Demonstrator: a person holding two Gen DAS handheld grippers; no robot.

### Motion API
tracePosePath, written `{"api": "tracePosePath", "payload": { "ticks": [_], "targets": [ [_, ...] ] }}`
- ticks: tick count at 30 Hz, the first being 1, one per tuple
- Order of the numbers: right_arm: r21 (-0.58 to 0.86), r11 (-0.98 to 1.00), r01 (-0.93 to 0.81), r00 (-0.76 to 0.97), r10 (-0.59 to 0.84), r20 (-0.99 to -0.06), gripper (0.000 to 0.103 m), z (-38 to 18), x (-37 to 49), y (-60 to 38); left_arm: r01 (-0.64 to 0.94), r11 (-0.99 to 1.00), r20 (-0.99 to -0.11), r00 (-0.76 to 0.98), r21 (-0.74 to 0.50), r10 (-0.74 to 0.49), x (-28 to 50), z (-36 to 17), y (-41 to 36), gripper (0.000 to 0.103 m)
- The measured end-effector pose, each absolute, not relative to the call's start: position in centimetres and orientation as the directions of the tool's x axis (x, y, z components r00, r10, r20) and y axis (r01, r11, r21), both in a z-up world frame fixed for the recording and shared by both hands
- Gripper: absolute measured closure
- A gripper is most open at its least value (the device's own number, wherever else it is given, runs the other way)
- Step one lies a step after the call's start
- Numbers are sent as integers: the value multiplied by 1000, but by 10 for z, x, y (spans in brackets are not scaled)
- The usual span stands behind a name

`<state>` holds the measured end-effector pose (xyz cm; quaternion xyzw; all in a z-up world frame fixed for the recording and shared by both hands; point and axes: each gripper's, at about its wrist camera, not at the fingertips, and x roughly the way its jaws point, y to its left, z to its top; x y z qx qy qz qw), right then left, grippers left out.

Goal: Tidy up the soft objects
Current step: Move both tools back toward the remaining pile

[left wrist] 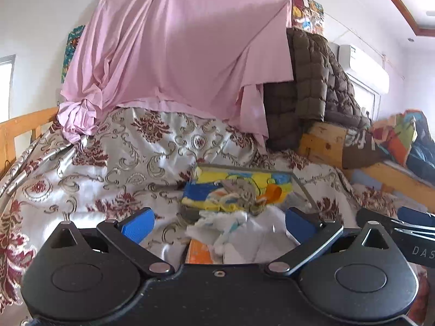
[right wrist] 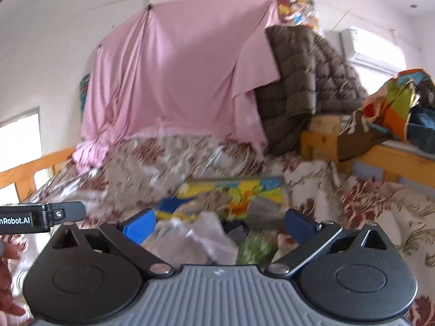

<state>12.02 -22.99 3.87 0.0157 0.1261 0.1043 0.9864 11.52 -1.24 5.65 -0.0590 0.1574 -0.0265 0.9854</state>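
Left gripper: fingers spread wide, nothing pinched; crumpled white cloth lies between them. Right gripper: fingers equally spread over a blurred pale cloth heap. Just beyond both, a colourful tray on the floral bedspread; pink sheet behind.

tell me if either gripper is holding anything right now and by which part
Nothing is held. The left gripper and right gripper both stand open above the pile of small cloths on the bed, with no fabric pinched between their fingers.

"nRobot.AI" on left tool
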Motion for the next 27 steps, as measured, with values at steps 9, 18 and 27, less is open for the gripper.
{"api": "tracePosePath", "payload": {
  "ticks": [9, 18, 27],
  "targets": [
    [-19, 970, -243, 902, 219, -371, 0, 23, 124, -207, 27, 993, -401, 913, -115, -72, 106, 24, -3, 1],
    [-33, 968, -247, 843, 198, -501, 0, 6, 143, -199, -38, 994, -547, 837, -102, -25, 124, 1, 2, 1],
    [-49, 966, -254, 813, 186, -551, 0, -1, 150, -196, -44, 996, -600, 800, -78, -12, 134, -8, 1, 1]
  ]
}}
